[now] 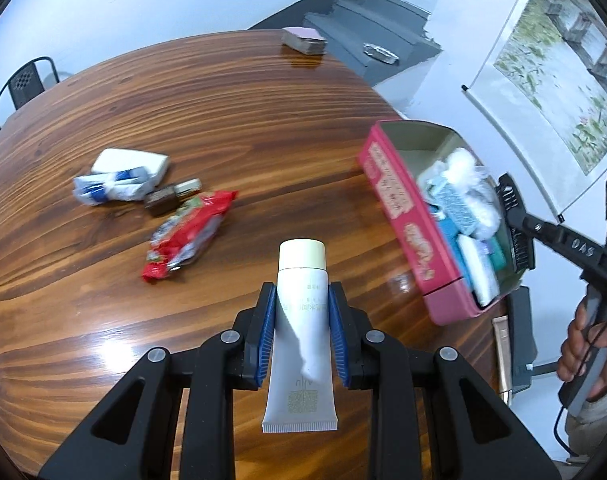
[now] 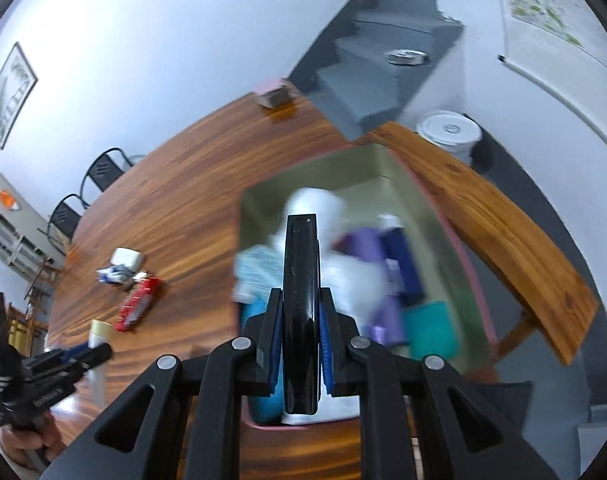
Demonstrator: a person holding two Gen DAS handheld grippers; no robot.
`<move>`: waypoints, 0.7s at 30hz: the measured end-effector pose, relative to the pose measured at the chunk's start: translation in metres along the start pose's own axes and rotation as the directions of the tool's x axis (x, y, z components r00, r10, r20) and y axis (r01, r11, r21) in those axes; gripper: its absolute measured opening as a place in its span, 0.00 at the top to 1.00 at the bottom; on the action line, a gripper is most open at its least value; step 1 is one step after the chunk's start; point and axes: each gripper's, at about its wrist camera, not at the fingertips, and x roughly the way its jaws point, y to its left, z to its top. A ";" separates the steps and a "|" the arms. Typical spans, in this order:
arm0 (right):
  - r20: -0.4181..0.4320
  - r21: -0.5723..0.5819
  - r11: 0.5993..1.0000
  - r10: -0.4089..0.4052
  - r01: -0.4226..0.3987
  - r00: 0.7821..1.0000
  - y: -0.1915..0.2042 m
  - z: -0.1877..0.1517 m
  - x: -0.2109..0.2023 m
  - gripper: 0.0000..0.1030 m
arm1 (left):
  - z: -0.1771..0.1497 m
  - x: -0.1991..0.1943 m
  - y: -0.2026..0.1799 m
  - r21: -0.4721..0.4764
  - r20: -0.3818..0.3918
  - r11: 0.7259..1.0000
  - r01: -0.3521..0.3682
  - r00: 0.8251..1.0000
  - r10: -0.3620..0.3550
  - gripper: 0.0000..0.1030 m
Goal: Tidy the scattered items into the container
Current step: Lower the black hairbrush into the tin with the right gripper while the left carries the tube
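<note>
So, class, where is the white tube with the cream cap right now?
In the left wrist view the white tube sits clamped in the left gripper, cap forward, above the wooden table, between the red snack packet and the pink box.

blurred: box [image 2: 419, 200] contents | hidden: brush [image 2: 301, 300] bristles | unreadable: tube [image 1: 301, 320] print

Container [image 1: 407, 216] sits at bench [image 1: 223, 100] right edge, packed with items. Snack packet [image 1: 187, 236] and pouches [image 1: 111, 186] lie left of it, well apart.

Wooden table [image 1: 223, 100], pink box [image 1: 407, 216], red wrapper [image 1: 187, 236]
</note>
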 end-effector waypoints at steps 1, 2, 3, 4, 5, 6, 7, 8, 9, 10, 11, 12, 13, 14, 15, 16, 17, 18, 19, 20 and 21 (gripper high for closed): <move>-0.005 0.005 1.000 -0.004 0.004 1.000 -0.006 0.000 0.000 0.83 | 0.001 0.001 -0.008 0.012 -0.001 1.000 0.002 1.000 -0.002 0.73; -0.009 0.009 1.000 -0.002 0.002 1.000 -0.010 -0.001 0.001 0.83 | 0.001 0.002 -0.015 0.023 -0.002 1.000 0.004 1.000 -0.004 0.73; -0.012 0.009 1.000 0.004 -0.003 1.000 -0.014 -0.002 0.000 0.83 | 0.002 0.003 -0.020 0.032 -0.003 0.999 0.006 1.000 -0.006 0.73; -0.013 0.005 1.000 0.010 -0.010 1.000 -0.016 -0.003 -0.001 0.83 | 0.002 0.003 -0.025 0.040 -0.005 0.999 0.008 1.000 -0.007 0.73; -0.015 0.000 1.000 0.017 -0.017 1.000 -0.016 -0.004 -0.001 0.83 | 0.002 0.003 -0.028 0.046 -0.006 0.999 0.007 1.000 -0.007 0.73; -0.019 -0.004 1.000 0.025 -0.025 1.000 -0.016 -0.006 0.001 0.83 | 0.002 0.003 -0.033 0.053 -0.008 0.999 0.006 1.000 -0.006 0.73; -0.024 -0.008 0.999 0.033 -0.034 0.999 -0.017 -0.008 0.002 0.83 | 0.002 0.003 -0.035 0.055 -0.008 0.998 0.005 1.000 -0.004 0.73; -0.031 -0.011 0.999 0.042 -0.042 0.999 -0.016 -0.009 0.005 0.83 | 0.003 0.002 -0.037 0.057 -0.008 0.998 0.003 1.000 -0.003 0.73; -0.040 -0.014 0.999 0.050 -0.051 0.998 -0.016 -0.010 0.008 0.83 | 0.002 0.001 -0.038 0.059 -0.009 0.998 0.000 1.000 0.001 0.73; -0.049 -0.017 0.998 0.057 -0.058 0.997 -0.015 -0.011 0.012 0.83 | 0.002 0.001 -0.039 0.060 -0.009 0.998 -0.003 1.000 0.004 0.73; -0.058 -0.021 0.998 0.060 -0.062 0.996 -0.014 -0.012 0.017 0.83 | 0.001 0.000 -0.039 0.060 -0.010 0.998 -0.007 1.000 0.008 0.73; -0.067 -0.024 0.998 0.060 -0.062 0.996 -0.014 -0.012 0.023 0.83 | 0.000 -0.002 -0.039 0.058 -0.010 0.998 -0.013 1.000 0.014 0.73; -0.074 -0.024 0.998 0.062 -0.063 0.995 -0.013 -0.013 0.028 0.83 | 0.000 -0.003 -0.038 0.056 -0.011 0.998 -0.017 1.000 0.018 0.73; -0.078 -0.025 0.997 0.065 -0.067 0.995 -0.013 -0.011 0.034 0.83 | -0.001 -0.004 -0.038 0.053 -0.013 0.998 -0.022 1.000 0.023 0.73; -0.078 -0.030 0.997 0.064 -0.067 0.995 -0.011 -0.009 0.038 0.83 | -0.003 -0.004 -0.036 0.049 -0.015 0.998 -0.029 0.999 0.030 0.73; -0.075 -0.039 0.997 0.060 -0.063 0.995 -0.010 -0.007 0.041 0.83 | -0.004 -0.005 -0.035 0.046 -0.016 0.998 -0.033 0.999 0.034 0.73; -0.070 -0.050 0.997 0.055 -0.059 0.996 -0.007 -0.003 0.044 0.83 | -0.006 -0.005 -0.033 0.041 -0.019 0.998 -0.037 0.999 0.038 0.73; -0.066 -0.060 0.997 0.052 -0.056 0.996 -0.005 0.001 0.048 0.83 | -0.007 -0.005 -0.031 0.033 -0.023 0.999 -0.043 0.999 0.044 0.73; -0.066 -0.064 0.997 0.048 -0.053 0.997 -0.004 0.005 0.052 0.83 | -0.008 -0.005 -0.030 0.028 -0.025 0.999 -0.046 0.999 0.047 0.73; -0.067 -0.067 0.997 0.044 -0.048 0.997 -0.004 0.009 0.056 0.83 | -0.009 -0.005 -0.028 0.024 -0.026 0.999 -0.049 0.998 0.050 0.73; -0.069 -0.071 0.997 0.039 -0.044 0.997 -0.004 0.014 0.060 0.83 | -0.010 -0.005 -0.027 0.020 -0.026 0.998 -0.051 0.998 0.052 0.73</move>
